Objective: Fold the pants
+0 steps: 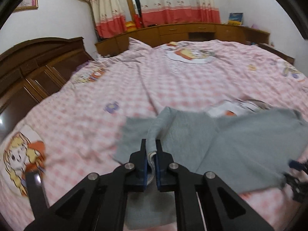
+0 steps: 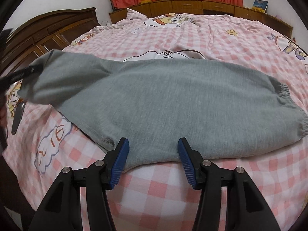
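on the pink checked bedspread the grey pants lie half folded. my left gripper is clamped on a bunched edge, lifted; my right gripper hangs apart at the near hem. i'd carry the held end across level, keeping edges aligned.

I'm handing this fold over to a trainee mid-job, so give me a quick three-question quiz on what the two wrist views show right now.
1. True or false: the left tool is shut on a bunched fold of the gray sweatpants.
2. The right tool is: A) clamped on the elastic end, B) open at the near edge of the pants, C) out of view.
3. Fill in: the pants lie on a pink checked ____.

Key: 1 true. 2 B; its blue pads stand apart with gray fabric between them. 3 bedsheet.
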Demonstrator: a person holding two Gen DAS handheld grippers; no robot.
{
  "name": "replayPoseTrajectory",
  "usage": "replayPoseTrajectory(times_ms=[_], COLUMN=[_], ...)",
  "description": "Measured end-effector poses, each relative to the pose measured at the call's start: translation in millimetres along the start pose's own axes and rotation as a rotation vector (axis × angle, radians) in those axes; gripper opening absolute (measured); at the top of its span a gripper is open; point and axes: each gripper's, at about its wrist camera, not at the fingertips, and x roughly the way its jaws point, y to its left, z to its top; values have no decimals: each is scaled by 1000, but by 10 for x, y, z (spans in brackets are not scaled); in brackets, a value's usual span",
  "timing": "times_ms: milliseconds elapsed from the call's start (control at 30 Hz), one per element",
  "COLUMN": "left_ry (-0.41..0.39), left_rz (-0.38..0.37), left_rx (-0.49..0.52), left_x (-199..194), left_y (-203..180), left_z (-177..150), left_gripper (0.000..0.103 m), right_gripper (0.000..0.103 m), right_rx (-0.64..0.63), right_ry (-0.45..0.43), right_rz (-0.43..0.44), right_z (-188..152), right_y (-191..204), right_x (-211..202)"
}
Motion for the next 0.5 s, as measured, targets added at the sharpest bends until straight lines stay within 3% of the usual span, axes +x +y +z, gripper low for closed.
replayPoseTrajectory(times_ms=[133,200,500], left_ry=[20,40,99], left_rz=[24,-8,-2], left_rx=[-31,-69,-40], left_x=[323,501,1129], left_y=[266,402,397], left_z=[205,255,199], left_gripper=[6,6,6], right_gripper=[54,54,54], right_rx=[-2,-3,-32], right_ry=[15,13,15], right_rz=[0,4,-28], right_z=[33,44,-5], right_y=[43,65,157], right_x=[-21,-40,31])
